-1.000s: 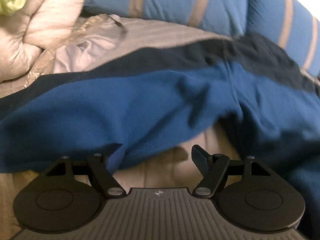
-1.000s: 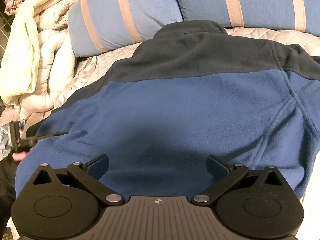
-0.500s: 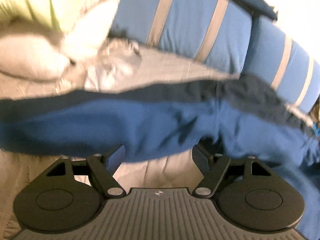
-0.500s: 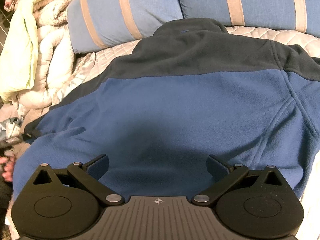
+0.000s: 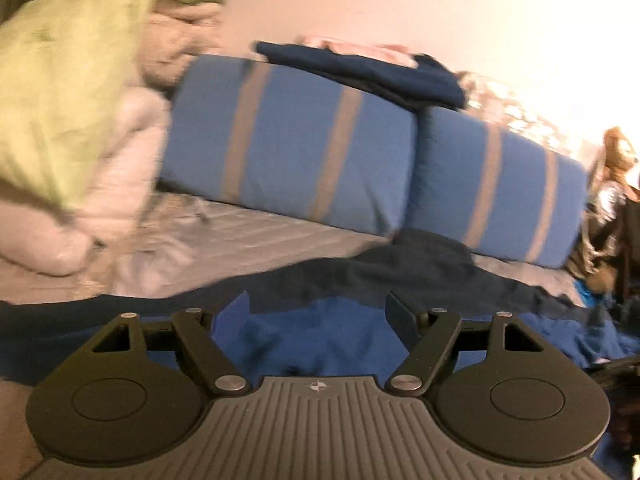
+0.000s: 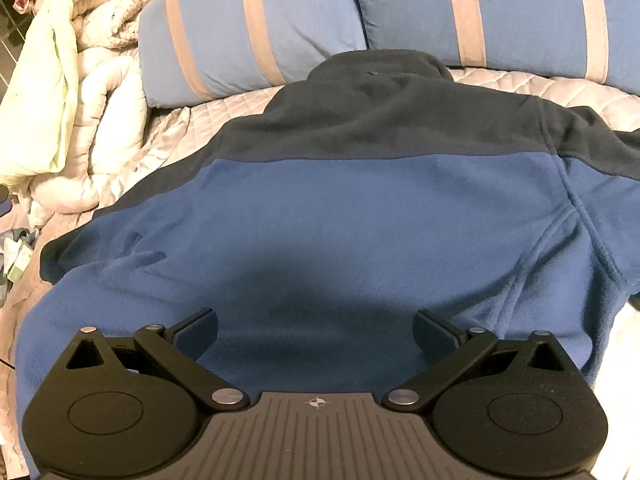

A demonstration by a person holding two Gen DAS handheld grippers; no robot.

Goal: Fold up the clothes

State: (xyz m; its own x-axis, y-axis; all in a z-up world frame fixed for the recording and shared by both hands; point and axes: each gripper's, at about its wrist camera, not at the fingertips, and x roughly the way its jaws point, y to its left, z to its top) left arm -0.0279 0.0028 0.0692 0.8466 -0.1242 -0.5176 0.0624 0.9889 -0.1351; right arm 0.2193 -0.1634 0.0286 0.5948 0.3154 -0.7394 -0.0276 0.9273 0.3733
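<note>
A blue fleece jacket [image 6: 360,216] with a dark navy yoke and collar lies spread back-up on the quilted bed, collar toward the pillows. My right gripper [image 6: 316,328] is open just above its lower back, holding nothing. In the left wrist view the jacket [image 5: 328,336] lies low and bunched by the fingers. My left gripper [image 5: 318,312] is open with blue fleece between its spread fingers, not clamped.
Two blue pillows with tan stripes [image 5: 296,148] [image 6: 280,28] stand at the bed's head, with folded dark clothes [image 5: 360,68] on top. A rumpled white comforter and pale green cloth [image 6: 60,92] [image 5: 68,92] pile up at the left. Clutter [image 5: 612,216] lies at the far right.
My left gripper has tilted up and swung over the jacket, so pillows and wall now fill its view. The jacket's left sleeve now lies in closer against the body. The right gripper has held still.
</note>
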